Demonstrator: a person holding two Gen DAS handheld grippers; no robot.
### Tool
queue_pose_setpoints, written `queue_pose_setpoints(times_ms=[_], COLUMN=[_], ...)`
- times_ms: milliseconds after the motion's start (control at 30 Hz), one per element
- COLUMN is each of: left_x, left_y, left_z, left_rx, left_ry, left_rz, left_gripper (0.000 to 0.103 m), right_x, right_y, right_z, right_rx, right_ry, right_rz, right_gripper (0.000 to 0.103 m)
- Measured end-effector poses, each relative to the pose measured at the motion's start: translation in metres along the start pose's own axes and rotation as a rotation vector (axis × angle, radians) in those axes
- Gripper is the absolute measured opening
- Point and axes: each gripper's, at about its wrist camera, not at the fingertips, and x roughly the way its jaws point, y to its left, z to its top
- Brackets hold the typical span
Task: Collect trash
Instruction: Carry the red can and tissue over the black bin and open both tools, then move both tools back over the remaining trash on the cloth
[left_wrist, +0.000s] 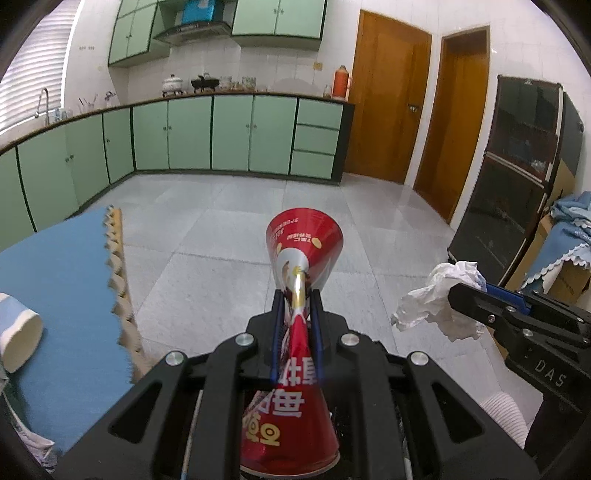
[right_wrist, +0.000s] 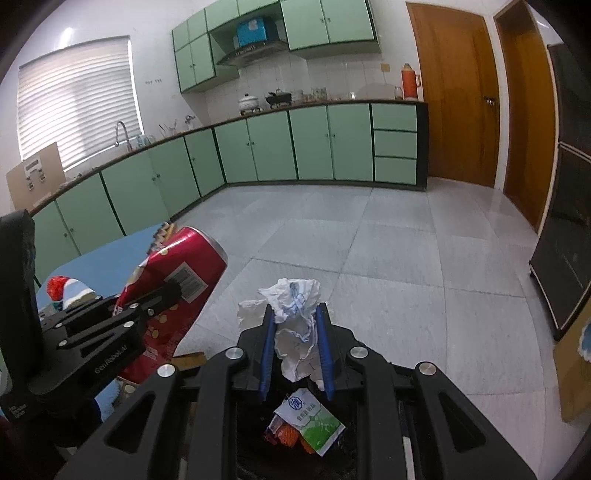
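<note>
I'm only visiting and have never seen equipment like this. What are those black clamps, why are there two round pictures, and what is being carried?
There is no robot here: a person holds a two-finger clamp in each hand, and each clamp has a wide-angle camera looking forward along its fingers, so there is one picture per hand. In the left-hand camera's picture, the left gripper is shut on a squashed red snack canister. In the right-hand camera's picture, the right gripper is shut on crumpled white paper. Below it shows a dark bin holding a white and green packet. To the left is a table with a blue cloth, where a paper cup lies on its side.
</note>
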Motion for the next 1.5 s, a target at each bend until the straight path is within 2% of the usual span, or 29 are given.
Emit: queue_pose_setpoints(times_ms=[167, 233, 333, 400, 533, 867, 1000, 1167, 1333, 1500], left_x=[0.014, 0.016, 0.015, 0.014, 0.008, -0.031, -0.064, -0.107, -0.153, -0.196], left_y=[0.004, 0.001, 0.002, 0.001, 0.005, 0.015, 0.027, 0.051, 0.085, 0.127], left_z=[-0.003, -0.003, -0.002, -0.001, 0.003, 0.014, 0.018, 0.019, 0.014, -0.003], left_rx=[-0.009, -0.010, -0.018, -0.023, -0.035, -0.057, -0.060, -0.088, -0.117, -0.162], left_ry=[0.061, 0.063, 0.063, 0.060, 0.050, -0.024, -0.080, -0.135, -0.177, -0.206], left_rz=[-0.012, -0.013, -0.018, -0.021, -0.025, 0.002, 0.039, 0.098, 0.216, 0.359], left_gripper=[0.018, 0.032, 0.043, 0.046, 0.051, 0.064, 0.072, 0.080, 0.082, 0.082], right_x=[0.017, 0.019, 0.020, 0.020, 0.017, -0.007, -0.024, -0.042, -0.053, -0.049], right_y=[-0.010, -0.013, -0.014, -0.014, -0.011, -0.001, 0.018, 0.054, 0.102, 0.147], right_z=[-0.003, -0.004, -0.005, -0.004, -0.004, 0.006, 0.015, 0.021, 0.021, 0.013], right_rx=[0.033, 0.041, 0.041, 0.043, 0.043, 0.031, 0.003, -0.030, -0.090, -0.131], right_ry=[0.051, 0.058, 0.063, 0.063, 0.056, -0.003, -0.053, -0.112, -0.164, -0.173], right_rz=[0.002, 0.001, -0.006, -0.007, -0.010, -0.007, 0.016, 0.094, 0.193, 0.274], right_gripper=[0.030, 0.030, 0.038, 0.041, 0.059, 0.074, 0.082, 0.092, 0.094, 0.094])
